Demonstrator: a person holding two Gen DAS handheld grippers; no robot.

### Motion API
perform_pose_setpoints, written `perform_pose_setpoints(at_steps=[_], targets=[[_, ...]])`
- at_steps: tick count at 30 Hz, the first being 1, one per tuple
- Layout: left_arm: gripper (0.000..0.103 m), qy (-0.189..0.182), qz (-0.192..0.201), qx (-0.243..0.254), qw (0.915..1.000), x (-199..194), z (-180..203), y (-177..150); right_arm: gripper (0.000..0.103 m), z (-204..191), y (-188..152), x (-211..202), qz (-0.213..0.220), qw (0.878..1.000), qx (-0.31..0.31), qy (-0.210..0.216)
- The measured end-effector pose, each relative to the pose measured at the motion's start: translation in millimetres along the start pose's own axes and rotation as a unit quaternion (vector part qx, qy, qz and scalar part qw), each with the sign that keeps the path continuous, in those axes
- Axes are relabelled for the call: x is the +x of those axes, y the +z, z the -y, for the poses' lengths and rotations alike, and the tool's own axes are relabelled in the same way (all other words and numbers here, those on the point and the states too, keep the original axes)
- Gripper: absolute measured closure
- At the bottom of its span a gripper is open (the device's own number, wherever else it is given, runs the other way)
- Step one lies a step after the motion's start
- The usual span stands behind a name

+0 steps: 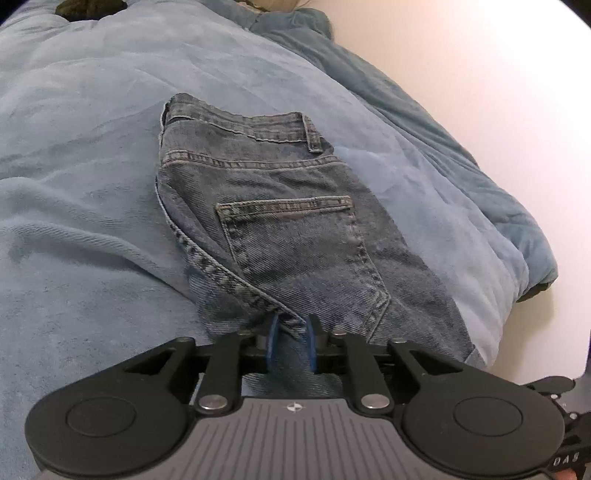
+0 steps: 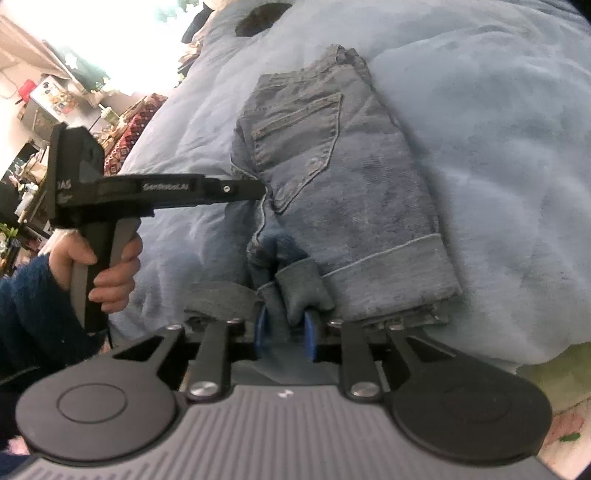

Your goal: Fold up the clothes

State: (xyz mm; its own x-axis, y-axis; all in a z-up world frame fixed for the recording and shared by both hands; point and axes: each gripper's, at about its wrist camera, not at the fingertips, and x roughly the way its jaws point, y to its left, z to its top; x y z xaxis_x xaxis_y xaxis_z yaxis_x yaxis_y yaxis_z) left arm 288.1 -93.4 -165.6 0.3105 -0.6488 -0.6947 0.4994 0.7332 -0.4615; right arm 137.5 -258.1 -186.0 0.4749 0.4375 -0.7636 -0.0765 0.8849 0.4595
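Left wrist view, folded blue jeans [image 1: 280, 221] flat on light blue blanket [image 1: 81, 177], back pocket up, bare blanket to the left, bed edge right, left gripper [image 1: 290, 341] narrowed onto denim seam, right wrist view, jeans cuff [image 2: 388, 273] nearest (hem turned up), right gripper [image 2: 284, 332] pinching a cuff fold, a hand [image 2: 110, 266] gripping the other tool's handle at left.

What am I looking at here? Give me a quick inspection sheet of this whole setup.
Surface: light blue blanket on a bed.
Job's things: jeans, partly folded, back pocket up, cuffed hem near the right gripper.
Clutter: dark item at the far end.
Grippers: left gripper closed on denim by the seam; right gripper closed on a bunched cuff.
Cables: nothing seen.
Surroundings: pale wall; crowded shelves.
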Motion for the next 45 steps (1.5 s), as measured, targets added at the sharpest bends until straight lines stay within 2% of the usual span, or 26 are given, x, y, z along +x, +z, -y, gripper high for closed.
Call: perform_pose_setpoints(at_steps=[2, 8, 10, 13, 17, 18, 19, 20, 21, 22, 26, 27, 30, 32, 35, 39, 41, 45], targets=[[0.088, -0.009, -0.005, 0.001, 0.9999, -3.9, 3.6, -1.6, 0.077, -2.4, 4.5, -5.8, 0.001, 1.0, -0.008, -0.008], [0.088, -0.048, -0.018, 0.0, 0.9987, -8.4, 22.3, -24.0, 0.076, -40.1, 19.8, -29.4, 0.019, 0.994, -0.101, -0.036], [0.088, -0.059, -0.023, -0.002, 0.998, -8.7, 28.7, -32.9, 0.073, -50.7, 22.1, -33.0, 0.028, 0.991, -0.122, -0.047], [0.089, -0.074, -0.031, -0.002, 0.9968, -8.7, 37.5, -46.8, 0.066, -47.5, 26.2, -33.4, 0.015, 0.991, -0.121, -0.053], [0.089, -0.066, -0.018, 0.001, 0.9977, -10.8, 47.3, -57.6, 0.055, -41.5, 29.0, -36.1, 0.013, 0.991, -0.118, -0.059], [0.089, -0.065, -0.015, -0.005, 0.9978, -11.8, 47.5, -60.1, 0.055, -43.2, 28.4, -34.6, 0.014, 0.991, -0.122, -0.056], [0.089, -0.064, -0.012, -0.012, 0.9978, -13.0, 47.5, -62.7, 0.056, -45.0, 27.8, -33.1, 0.015, 0.991, -0.126, -0.053], [0.089, -0.062, -0.007, -0.016, 0.9979, -15.0, 47.9, -65.6, 0.068, -45.4, 28.1, -27.2, 0.011, 0.991, -0.126, -0.05], [0.089, -0.059, -0.003, -0.02, 0.9981, -16.6, 48.9, -67.7, 0.089, -45.6, 28.5, -21.0, 0.007, 0.991, -0.126, -0.047], [0.089, -0.055, 0.001, -0.021, 0.9983, -18.2, 50.9, -70.6, 0.092, -45.8, 29.0, -14.8, 0.003, 0.991, -0.125, -0.045], [0.089, -0.037, 0.011, -0.007, 0.9992, -23.0, 58.0, -76.8, 0.092, -35.5, 32.7, 10.8, -0.008, 0.993, -0.111, -0.04], [0.089, -0.037, 0.01, -0.008, 0.9992, -23.9, 58.5, -77.6, 0.095, -30.9, 31.7, 15.8, -0.01, 0.993, -0.109, -0.046], [0.089, -0.041, 0.004, -0.011, 0.9991, -26.8, 59.4, -79.9, 0.094, -15.1, 27.2, 30.1, -0.015, 0.993, -0.104, -0.06], [0.089, -0.041, 0.008, -0.018, 0.999, -33.7, 59.5, -80.1, 0.094, -3.4, 23.0, 30.9, -0.013, 0.996, -0.078, -0.048], [0.088, -0.037, 0.027, -0.058, 0.9973, -51.1, 48.8, -76.6, 0.094, 2.2, 20.9, 29.6, -0.006, 0.997, -0.063, -0.038], [0.071, -0.019, 0.049, -0.112, 0.9923, -66.8, 21.9, -68.8, 0.093, -1.3, 18.2, 30.6, -0.001, 0.996, -0.073, -0.043], [0.07, -0.028, 0.045, -0.146, 0.9879, -62.4, 6.0, -66.6, 0.093, -1.9, 17.5, 29.7, 0.001, 0.996, -0.072, -0.043], [0.074, -0.079, 0.029, -0.204, 0.9753, -41.4, -17.2, -65.9, 0.093, 6.0, 18.1, 27.0, 0.004, 0.998, -0.05, -0.028]])
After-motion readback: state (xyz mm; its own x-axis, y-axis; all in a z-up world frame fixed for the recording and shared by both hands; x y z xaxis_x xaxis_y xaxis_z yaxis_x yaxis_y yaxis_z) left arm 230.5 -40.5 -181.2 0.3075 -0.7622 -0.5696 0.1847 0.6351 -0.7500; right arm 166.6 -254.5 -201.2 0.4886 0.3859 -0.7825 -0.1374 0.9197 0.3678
